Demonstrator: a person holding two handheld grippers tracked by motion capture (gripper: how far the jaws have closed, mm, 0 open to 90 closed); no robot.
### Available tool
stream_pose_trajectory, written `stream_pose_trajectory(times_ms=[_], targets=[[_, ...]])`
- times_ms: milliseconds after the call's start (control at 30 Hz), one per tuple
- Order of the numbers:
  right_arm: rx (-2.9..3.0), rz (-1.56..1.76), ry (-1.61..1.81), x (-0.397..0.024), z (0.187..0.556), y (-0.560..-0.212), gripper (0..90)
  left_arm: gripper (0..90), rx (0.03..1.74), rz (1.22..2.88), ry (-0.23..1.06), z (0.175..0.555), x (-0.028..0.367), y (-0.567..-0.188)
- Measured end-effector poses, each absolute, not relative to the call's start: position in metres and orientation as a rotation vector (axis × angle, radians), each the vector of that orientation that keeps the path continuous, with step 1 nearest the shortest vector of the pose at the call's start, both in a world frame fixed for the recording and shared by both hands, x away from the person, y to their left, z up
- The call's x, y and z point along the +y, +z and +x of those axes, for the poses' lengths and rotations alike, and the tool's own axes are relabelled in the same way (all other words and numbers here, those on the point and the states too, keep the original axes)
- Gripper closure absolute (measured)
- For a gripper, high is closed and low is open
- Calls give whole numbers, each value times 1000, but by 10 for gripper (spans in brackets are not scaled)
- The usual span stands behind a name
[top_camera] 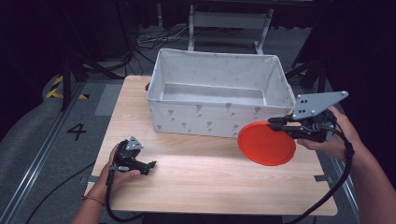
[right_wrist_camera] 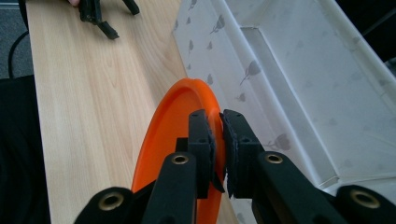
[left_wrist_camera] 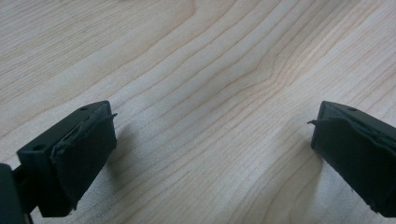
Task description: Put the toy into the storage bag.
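Observation:
An orange round plate hangs tilted above the table's right side, just in front of the white fabric bin. My right gripper is shut on the plate's rim; in the right gripper view the black pads pinch the orange plate edge, with the bin wall beside it. My left gripper rests low on the wooden table at the front left. Its jaws stand wide apart over bare wood, with nothing between its fingers.
The large white bin with a grey print stands at the table's back, open on top with nothing showing inside. Dark floor, cables and stand legs surround the table. The other hand's gripper shows far off in the right gripper view.

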State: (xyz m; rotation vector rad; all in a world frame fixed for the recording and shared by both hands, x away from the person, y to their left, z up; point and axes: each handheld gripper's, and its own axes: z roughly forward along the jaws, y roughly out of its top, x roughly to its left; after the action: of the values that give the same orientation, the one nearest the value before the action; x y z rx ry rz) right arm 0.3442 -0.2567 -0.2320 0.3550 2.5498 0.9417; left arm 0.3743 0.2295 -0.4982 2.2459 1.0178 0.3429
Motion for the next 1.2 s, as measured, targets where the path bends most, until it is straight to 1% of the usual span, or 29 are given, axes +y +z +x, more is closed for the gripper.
stream_pose_trajectory(times_ms=[333, 767, 1200], targets=[[2547, 298, 897, -243, 354, -212, 827, 4, 1017, 2246, 343, 374, 230, -498], [2496, 310, 903, -237, 369, -183, 827, 3, 1012, 2249, 344, 375, 230, -498], [2477, 322, 901, -235, 402, -167, 827, 3, 1010, 2250, 345, 375, 230, -498]])
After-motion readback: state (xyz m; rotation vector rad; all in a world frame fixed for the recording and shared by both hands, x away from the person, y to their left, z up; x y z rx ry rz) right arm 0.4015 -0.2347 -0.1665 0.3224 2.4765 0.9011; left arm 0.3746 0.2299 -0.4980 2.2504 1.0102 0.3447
